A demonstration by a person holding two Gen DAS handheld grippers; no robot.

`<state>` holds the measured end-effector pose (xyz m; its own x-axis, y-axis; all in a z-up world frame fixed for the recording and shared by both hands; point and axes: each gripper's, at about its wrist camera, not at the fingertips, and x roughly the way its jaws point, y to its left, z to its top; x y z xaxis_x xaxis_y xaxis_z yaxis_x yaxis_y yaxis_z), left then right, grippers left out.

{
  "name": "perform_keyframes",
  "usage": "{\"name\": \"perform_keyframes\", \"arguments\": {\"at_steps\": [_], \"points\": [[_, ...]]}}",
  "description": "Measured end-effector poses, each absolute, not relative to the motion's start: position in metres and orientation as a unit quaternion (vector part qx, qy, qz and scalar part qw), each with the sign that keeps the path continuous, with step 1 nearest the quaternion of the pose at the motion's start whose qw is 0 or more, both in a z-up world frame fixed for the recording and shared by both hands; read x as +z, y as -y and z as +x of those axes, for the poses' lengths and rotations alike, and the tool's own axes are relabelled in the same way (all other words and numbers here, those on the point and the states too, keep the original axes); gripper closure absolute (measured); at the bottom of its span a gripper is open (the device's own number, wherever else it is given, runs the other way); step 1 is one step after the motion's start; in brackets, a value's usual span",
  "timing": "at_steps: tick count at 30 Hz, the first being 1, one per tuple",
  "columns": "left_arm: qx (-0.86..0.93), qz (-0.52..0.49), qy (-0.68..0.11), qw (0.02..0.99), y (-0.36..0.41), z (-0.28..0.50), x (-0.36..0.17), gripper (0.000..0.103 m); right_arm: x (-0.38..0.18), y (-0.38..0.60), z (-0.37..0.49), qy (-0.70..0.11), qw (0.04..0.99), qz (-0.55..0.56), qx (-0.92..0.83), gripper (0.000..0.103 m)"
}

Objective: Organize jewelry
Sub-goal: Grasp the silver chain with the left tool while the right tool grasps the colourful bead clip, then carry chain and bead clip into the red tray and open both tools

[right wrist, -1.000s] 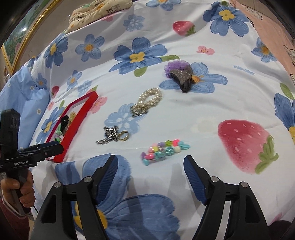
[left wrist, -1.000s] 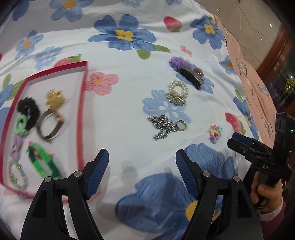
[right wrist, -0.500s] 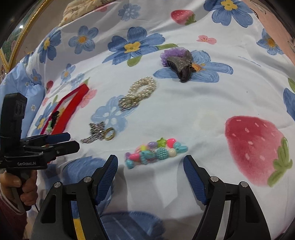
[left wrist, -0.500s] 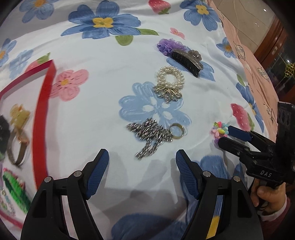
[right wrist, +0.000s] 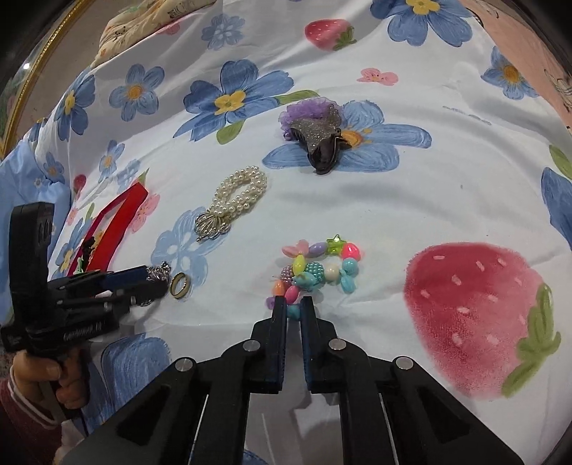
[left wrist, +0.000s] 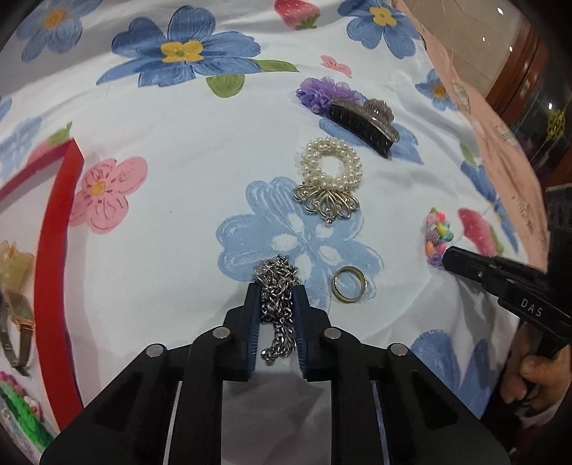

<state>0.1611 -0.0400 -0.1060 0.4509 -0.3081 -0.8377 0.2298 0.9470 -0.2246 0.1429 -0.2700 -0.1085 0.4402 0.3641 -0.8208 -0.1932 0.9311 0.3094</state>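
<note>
My left gripper [left wrist: 277, 286] is shut on a silver chain [left wrist: 277, 286], bunched between its blue pads on the flowered bedspread; it also shows in the right wrist view [right wrist: 150, 282]. A gold ring [left wrist: 349, 285] lies just right of it. My right gripper [right wrist: 294, 302] is shut on the near edge of a colourful bead bracelet [right wrist: 314, 270], which shows in the left wrist view [left wrist: 438, 234]. A pearl bracelet [left wrist: 330, 173] with a silver charm and a black hair claw [left wrist: 361, 123] by a purple scrunchie [left wrist: 318, 91] lie further back.
A red-rimmed tray [left wrist: 53, 257] at the left holds a watch, a yellow clip and green beaded pieces. A pink blanket [left wrist: 500, 118] covers the bed's right side. A patterned pillow [right wrist: 150, 18] lies at the far back.
Both grippers moved forward and down and shut: the left onto the silver chain, the right onto the bead bracelet. Both were open one second ago.
</note>
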Motion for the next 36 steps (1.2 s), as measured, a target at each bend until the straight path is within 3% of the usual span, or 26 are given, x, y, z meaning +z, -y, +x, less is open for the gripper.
{"name": "perform_keyframes", "arguments": {"at_steps": [3, 5, 7, 11, 15, 17, 19, 23, 36], "points": [[-0.161, -0.052, -0.497, 0.851, 0.036, 0.159, -0.105, 0.09, -0.102, 0.278, 0.141, -0.497, 0.848, 0.1, 0.154, 0.083], [-0.16, -0.058, -0.494, 0.853, 0.033, 0.154, -0.103, 0.091, -0.097, 0.282, 0.139, -0.487, 0.856, 0.095, 0.143, 0.064], [-0.161, -0.069, -0.492, 0.853, 0.03, 0.15, -0.101, 0.091, -0.096, 0.286, 0.143, -0.483, 0.858, 0.104, 0.138, 0.054], [-0.161, -0.086, -0.483, 0.856, 0.022, 0.139, -0.091, 0.091, -0.109, 0.284, 0.162, -0.504, 0.847, 0.111, 0.127, 0.051], [-0.161, -0.102, -0.47, 0.862, 0.014, 0.131, -0.077, 0.091, -0.112, 0.269, 0.168, -0.497, 0.855, 0.081, 0.125, 0.057], [-0.16, -0.104, -0.462, 0.866, 0.009, 0.127, -0.07, 0.091, -0.113, 0.263, 0.168, -0.496, 0.857, 0.066, 0.127, 0.081], [-0.16, -0.107, -0.456, 0.869, 0.005, 0.123, -0.065, 0.091, -0.111, 0.259, 0.165, -0.493, 0.858, 0.061, 0.128, 0.085], [-0.155, -0.118, -0.446, 0.874, -0.008, 0.111, -0.055, 0.091, -0.097, 0.255, 0.155, -0.475, 0.866, 0.061, 0.143, 0.091], [-0.113, -0.155, -0.405, 0.894, -0.064, 0.065, -0.024, 0.091, -0.047, 0.182, 0.128, -0.437, 0.862, 0.056, 0.253, 0.091]]}}
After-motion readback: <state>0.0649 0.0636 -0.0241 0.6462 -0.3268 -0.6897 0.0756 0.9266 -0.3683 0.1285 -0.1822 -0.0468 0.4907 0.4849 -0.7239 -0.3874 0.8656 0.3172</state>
